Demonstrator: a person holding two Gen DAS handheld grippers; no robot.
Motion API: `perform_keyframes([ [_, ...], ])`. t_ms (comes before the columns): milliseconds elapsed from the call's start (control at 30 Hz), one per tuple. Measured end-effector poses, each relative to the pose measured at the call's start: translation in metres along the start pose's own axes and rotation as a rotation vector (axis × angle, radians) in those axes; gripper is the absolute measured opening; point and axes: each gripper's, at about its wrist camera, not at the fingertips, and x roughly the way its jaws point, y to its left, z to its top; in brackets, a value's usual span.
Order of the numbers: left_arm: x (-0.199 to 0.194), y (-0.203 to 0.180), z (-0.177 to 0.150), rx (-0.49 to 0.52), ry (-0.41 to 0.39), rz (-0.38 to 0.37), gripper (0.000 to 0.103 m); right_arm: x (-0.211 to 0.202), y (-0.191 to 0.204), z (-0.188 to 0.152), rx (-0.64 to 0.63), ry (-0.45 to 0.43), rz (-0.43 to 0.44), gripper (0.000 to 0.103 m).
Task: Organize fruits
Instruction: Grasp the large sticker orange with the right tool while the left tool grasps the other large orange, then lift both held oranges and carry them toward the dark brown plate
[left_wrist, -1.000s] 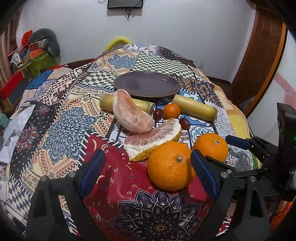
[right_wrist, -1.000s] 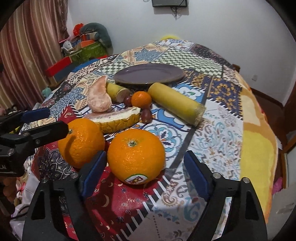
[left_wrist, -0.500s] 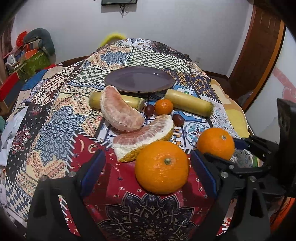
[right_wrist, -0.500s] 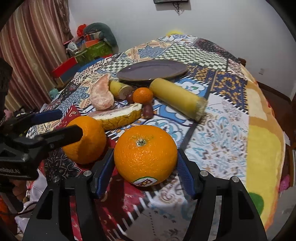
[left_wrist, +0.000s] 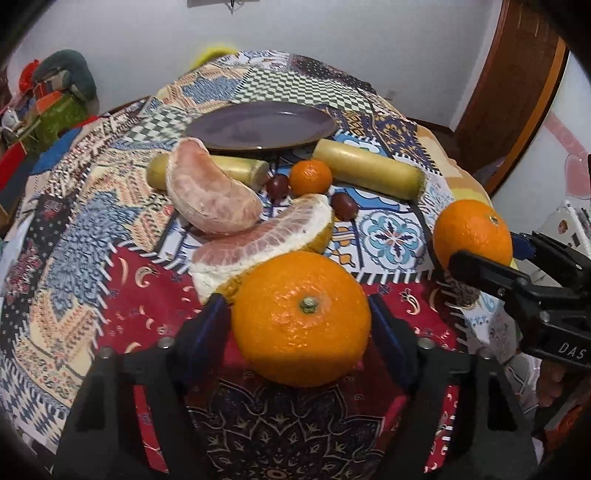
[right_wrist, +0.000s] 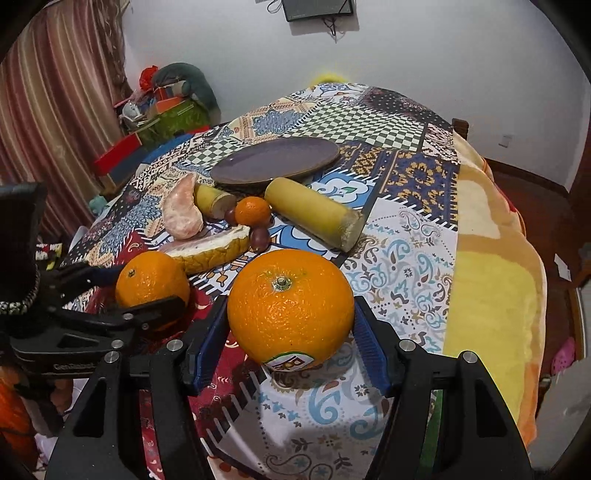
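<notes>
My left fingers are closing around the near orange, blue pads at its two sides; the shadow there hides whether they already press. My right fingers clamp the stickered orange, a pad tight on each flank, and its label is half cut off beneath the curve. In the left view that fruit sits at 3 o'clock, partly covered by my right tool's black arm; in the right view the near orange sits at 9 o'clock behind my left tool's arm.

The pomelo wedge is partly hidden behind the near orange. The peeled pomelo segment leans in front of the left yellow cylinder, covering its middle. What the two cylinders are I cannot make out; the longer one lies at 1 o'clock. Between them sit a small mandarin and two dark round fruits, too small to identify. The purple plate lies at 12 o'clock.

Everything rests on a patchwork cloth over what seems a bed or a bench; I cannot tell which. A white wall rises behind, a striped curtain hangs at 10 o'clock, cluttered belongings are piled in the corner, a wooden door frame stands at 2 o'clock, and a screen on the wall is cut off at the top edge
</notes>
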Motion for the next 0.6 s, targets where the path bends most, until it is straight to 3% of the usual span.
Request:
perform_keyframes([
  [333,-0.013,0.003,0.002,-0.007,-0.014,-0.002,0.068,-0.009,0.006,0.009,-0.014,-0.039,0.001,0.061],
  [600,-0.049,0.017,0.022,-0.033,-0.128,0.021,0.068,-0.015,0.008,0.028,-0.017,-0.096,-0.011,0.061],
])
